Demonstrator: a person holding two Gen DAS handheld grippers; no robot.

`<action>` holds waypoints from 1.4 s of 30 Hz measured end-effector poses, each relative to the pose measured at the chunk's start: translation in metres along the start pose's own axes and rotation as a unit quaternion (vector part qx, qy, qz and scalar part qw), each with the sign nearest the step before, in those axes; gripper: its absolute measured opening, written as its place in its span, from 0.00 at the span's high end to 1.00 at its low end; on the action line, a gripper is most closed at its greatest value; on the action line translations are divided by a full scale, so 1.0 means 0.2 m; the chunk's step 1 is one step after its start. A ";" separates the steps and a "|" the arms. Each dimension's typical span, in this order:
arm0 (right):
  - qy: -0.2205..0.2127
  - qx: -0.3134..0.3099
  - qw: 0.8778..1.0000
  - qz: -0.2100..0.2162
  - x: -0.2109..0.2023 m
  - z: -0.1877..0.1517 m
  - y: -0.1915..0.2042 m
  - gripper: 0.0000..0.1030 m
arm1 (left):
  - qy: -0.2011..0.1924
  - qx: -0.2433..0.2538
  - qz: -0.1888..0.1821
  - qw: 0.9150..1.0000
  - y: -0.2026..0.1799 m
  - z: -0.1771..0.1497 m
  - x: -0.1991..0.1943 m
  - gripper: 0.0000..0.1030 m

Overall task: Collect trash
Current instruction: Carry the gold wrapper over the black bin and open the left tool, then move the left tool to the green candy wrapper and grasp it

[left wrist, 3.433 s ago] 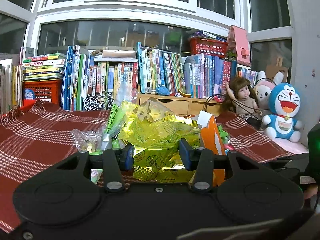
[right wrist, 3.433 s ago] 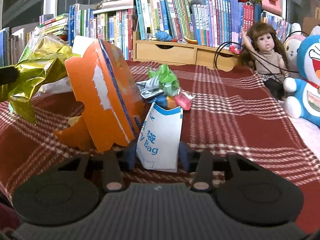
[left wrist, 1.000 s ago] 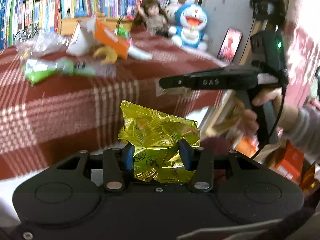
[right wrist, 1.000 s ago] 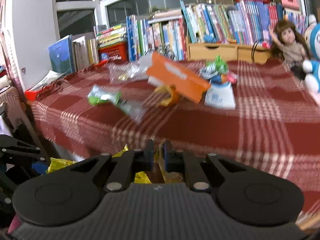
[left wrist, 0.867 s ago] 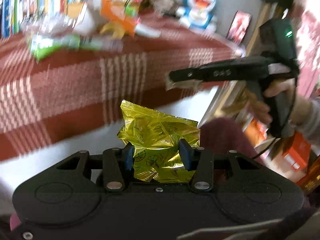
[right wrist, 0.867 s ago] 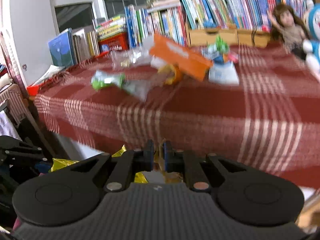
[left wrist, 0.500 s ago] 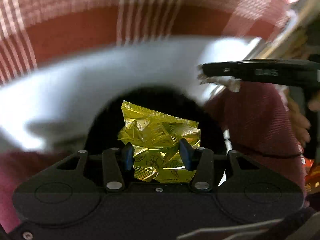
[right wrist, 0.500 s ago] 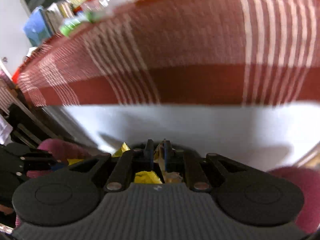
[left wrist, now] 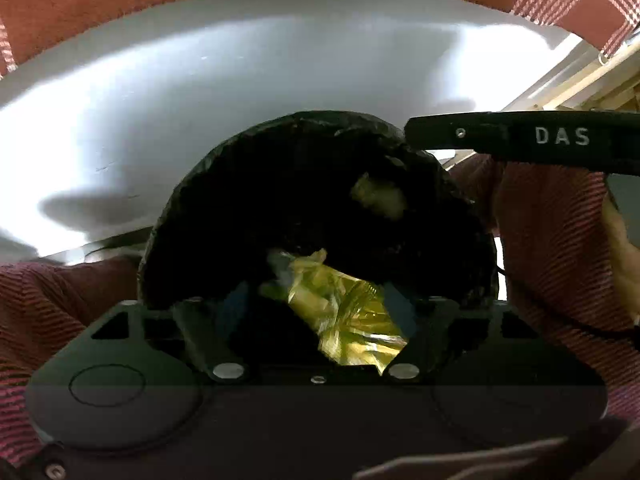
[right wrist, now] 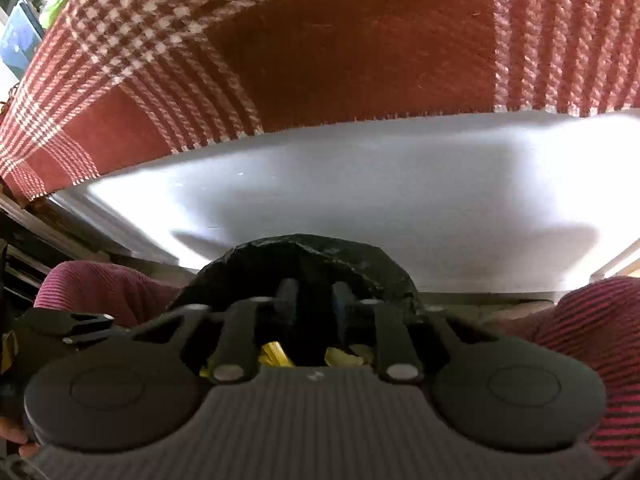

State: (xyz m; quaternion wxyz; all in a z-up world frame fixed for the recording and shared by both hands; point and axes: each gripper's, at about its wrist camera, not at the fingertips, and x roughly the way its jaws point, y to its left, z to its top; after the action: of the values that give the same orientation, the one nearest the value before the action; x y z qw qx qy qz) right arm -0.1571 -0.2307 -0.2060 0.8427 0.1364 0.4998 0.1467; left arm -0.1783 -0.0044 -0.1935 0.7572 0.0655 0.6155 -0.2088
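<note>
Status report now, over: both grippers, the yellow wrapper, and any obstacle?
Left gripper open, yellow wrapper loose between its fingers, inside black trash bag. Right gripper open over bag. No obstacle seen.

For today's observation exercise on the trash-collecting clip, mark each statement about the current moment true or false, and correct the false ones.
1. The left tool is open, with the yellow foil wrapper lying loose between its fingers. True.
2. The wrapper is over the mouth of a black bin bag. True.
3. The bin bag sits on top of the checked tablecloth. False: it is below the table's edge, and the cloth hangs above it.
4. The right tool is clamped on an orange box. False: its fingers stand apart with nothing between them.
5. A second, paler scrap lies deeper inside the bag. True.
</note>
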 end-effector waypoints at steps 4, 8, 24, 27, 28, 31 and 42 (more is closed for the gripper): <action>-0.006 -0.001 1.000 0.006 -0.02 0.03 -0.01 0.40 | -0.010 -0.001 0.007 1.000 0.00 -0.01 -0.03 0.18; -0.014 -0.007 1.000 0.010 -0.07 0.07 0.01 0.36 | -0.033 0.002 0.011 0.999 0.00 0.00 -0.11 0.18; -0.196 -0.121 0.972 0.039 -0.66 0.22 0.23 0.15 | -0.269 0.034 -0.016 0.962 -0.08 0.09 -0.74 0.05; -0.229 -0.130 0.964 0.039 -0.74 0.25 0.26 0.14 | -0.312 0.029 -0.014 0.950 -0.08 0.12 -0.83 0.04; -0.239 -0.132 0.961 0.037 -0.77 0.26 0.26 0.14 | -0.325 0.026 -0.012 0.945 -0.08 0.13 -0.85 0.03; -0.272 -0.133 0.953 0.025 -0.84 0.29 0.26 0.13 | -0.355 0.020 -0.005 0.935 -0.08 0.16 -0.92 0.02; -0.335 -0.106 0.935 -0.049 -0.86 0.44 0.17 0.10 | -0.372 -0.026 0.014 0.928 0.01 0.33 -0.97 0.03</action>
State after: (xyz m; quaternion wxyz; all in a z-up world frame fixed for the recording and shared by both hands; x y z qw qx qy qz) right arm -0.1614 -0.2734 -0.0149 0.9769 0.0630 0.1760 0.1032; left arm -0.1473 0.0190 0.0076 0.9361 -0.0280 0.2936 -0.1918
